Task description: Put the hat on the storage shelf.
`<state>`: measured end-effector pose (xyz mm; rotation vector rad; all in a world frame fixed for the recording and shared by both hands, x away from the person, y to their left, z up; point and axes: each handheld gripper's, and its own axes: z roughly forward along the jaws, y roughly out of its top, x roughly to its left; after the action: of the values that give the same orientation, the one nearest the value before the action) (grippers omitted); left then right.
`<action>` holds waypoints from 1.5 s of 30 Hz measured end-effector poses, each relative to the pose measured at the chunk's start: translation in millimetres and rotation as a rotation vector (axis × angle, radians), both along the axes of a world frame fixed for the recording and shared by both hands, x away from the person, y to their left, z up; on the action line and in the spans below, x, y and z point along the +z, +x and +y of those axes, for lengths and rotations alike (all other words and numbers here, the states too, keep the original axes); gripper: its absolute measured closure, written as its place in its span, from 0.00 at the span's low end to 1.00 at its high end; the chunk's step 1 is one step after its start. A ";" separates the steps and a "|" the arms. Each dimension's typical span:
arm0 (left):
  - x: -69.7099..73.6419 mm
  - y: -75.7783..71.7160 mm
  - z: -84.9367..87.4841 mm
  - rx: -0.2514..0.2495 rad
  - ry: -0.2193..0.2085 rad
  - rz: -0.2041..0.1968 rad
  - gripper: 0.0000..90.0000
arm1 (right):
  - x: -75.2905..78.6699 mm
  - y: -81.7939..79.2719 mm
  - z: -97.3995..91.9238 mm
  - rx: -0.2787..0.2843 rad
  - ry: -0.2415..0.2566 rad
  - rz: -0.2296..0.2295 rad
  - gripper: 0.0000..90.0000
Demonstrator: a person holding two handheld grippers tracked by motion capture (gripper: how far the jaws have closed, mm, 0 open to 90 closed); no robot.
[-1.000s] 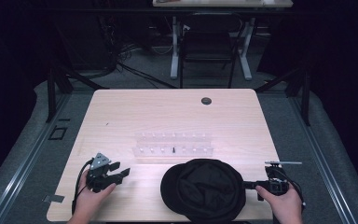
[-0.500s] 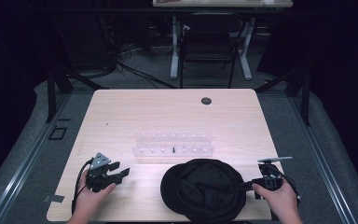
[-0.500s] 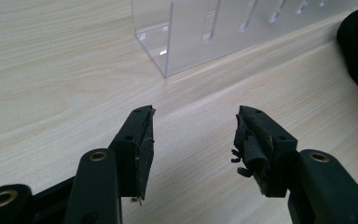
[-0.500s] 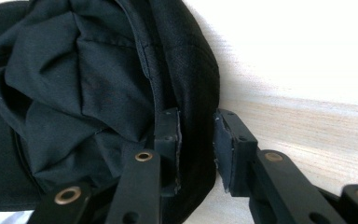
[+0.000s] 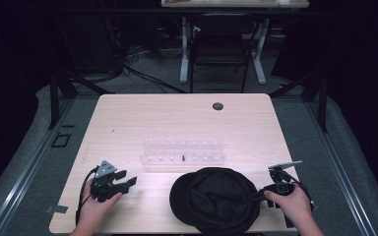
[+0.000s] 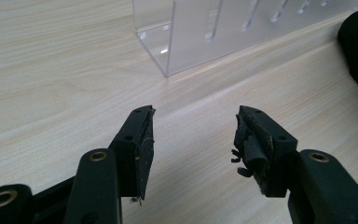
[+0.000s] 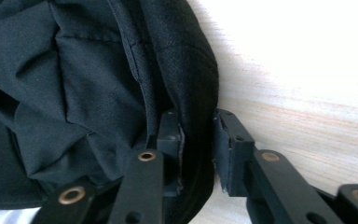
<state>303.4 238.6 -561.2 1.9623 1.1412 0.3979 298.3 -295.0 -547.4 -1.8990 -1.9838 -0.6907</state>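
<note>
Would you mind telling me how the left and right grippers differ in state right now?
The left gripper is open with nothing between its jaws; the right gripper is shut on the rim of the black hat. The left rests apart from the hat, near the clear rack; the right touches the hat. Both sit low near the table's front edge, each in a hand.

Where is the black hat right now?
In the high view the black hat lies on the table's near edge, right of centre, just in front of the clear rack. The right gripper pinches its right rim.
</note>
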 end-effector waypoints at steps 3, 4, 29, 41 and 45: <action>0.5 0.1 0.4 -0.004 0.006 0.009 0.52 | -0.4 2.2 -0.2 0.014 0.015 0.021 0.88; 0.5 0.1 0.3 -0.005 0.005 0.009 0.52 | -0.6 2.6 0.4 0.008 0.013 0.025 0.89; -0.3 1.0 1.7 0.004 0.000 0.002 0.52 | 31.6 5.7 -9.5 0.011 0.234 0.104 0.98; 0.3 1.0 2.6 0.004 0.006 0.014 0.52 | 70.5 7.7 -1.4 0.057 0.319 0.057 0.98; -0.2 1.0 2.5 0.008 -0.001 0.007 0.52 | 80.6 5.8 4.6 0.041 0.362 0.038 0.98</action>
<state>304.4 241.1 -561.4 1.9598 1.1538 0.3952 304.1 -290.5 -466.8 -1.6389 -1.7291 -0.9228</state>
